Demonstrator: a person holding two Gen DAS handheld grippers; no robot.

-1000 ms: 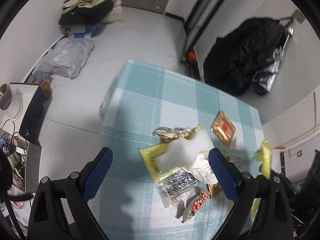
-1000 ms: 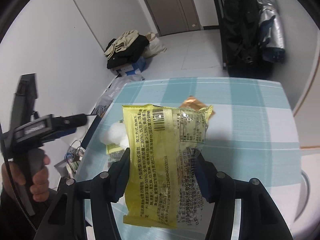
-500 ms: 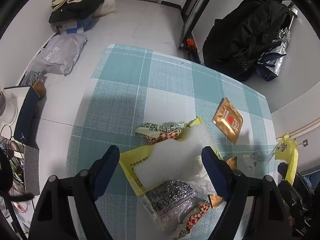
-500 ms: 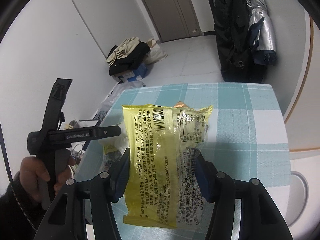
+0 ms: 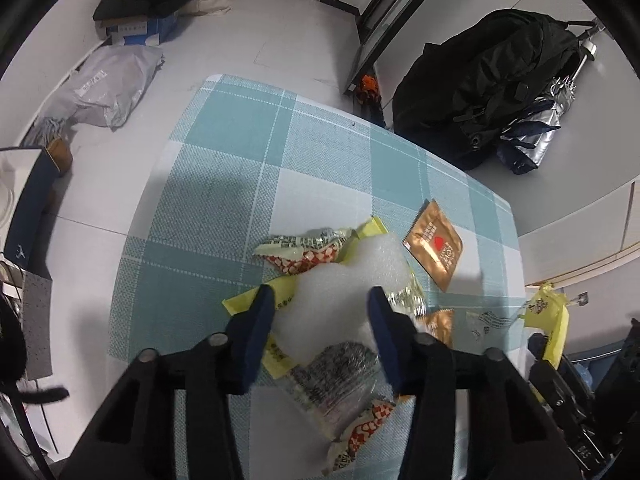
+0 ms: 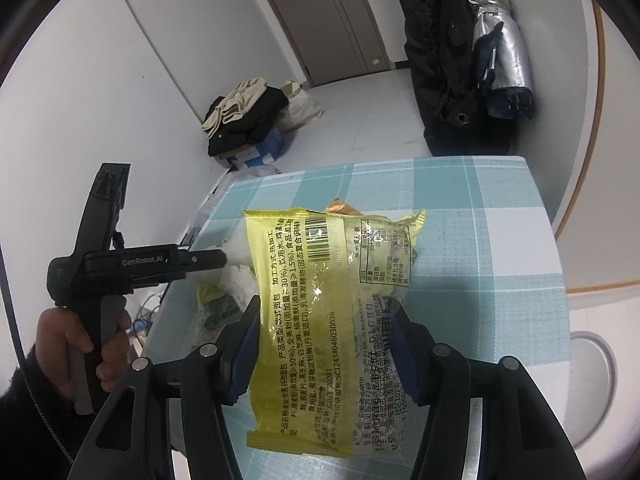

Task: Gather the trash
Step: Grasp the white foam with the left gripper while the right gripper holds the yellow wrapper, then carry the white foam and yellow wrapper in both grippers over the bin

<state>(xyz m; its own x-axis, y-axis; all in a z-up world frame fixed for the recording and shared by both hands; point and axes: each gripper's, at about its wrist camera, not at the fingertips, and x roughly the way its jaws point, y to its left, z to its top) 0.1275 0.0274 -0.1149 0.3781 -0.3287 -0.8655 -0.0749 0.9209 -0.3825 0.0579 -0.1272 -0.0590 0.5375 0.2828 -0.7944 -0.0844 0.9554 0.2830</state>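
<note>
A pile of trash lies on the teal checked tablecloth (image 5: 224, 168): a white foam sheet (image 5: 344, 288), a yellow wrapper (image 5: 276, 352) under it, a red-and-white snack wrapper (image 5: 304, 252), a clear crinkled bag (image 5: 340, 380) and a brown sachet (image 5: 434, 246). My left gripper (image 5: 322, 302) sits over the foam sheet with its jaws closed in around it; the foam bulges between the pads. My right gripper (image 6: 326, 320) is shut on a yellow bread bag (image 6: 328, 300) and holds it up above the table. The left gripper also shows in the right wrist view (image 6: 200, 260).
A black bag and a silver umbrella (image 5: 500, 92) stand beyond the far table edge. Clothes on a blue box (image 5: 148, 4) and a grey parcel bag (image 5: 108, 84) lie on the floor at left. A white round object (image 6: 588, 376) sits below the table's right side.
My left gripper has come down over the foam sheet and its jaws have closed from wide open onto it. My right gripper still holds the yellow bag, lifted a little higher.
</note>
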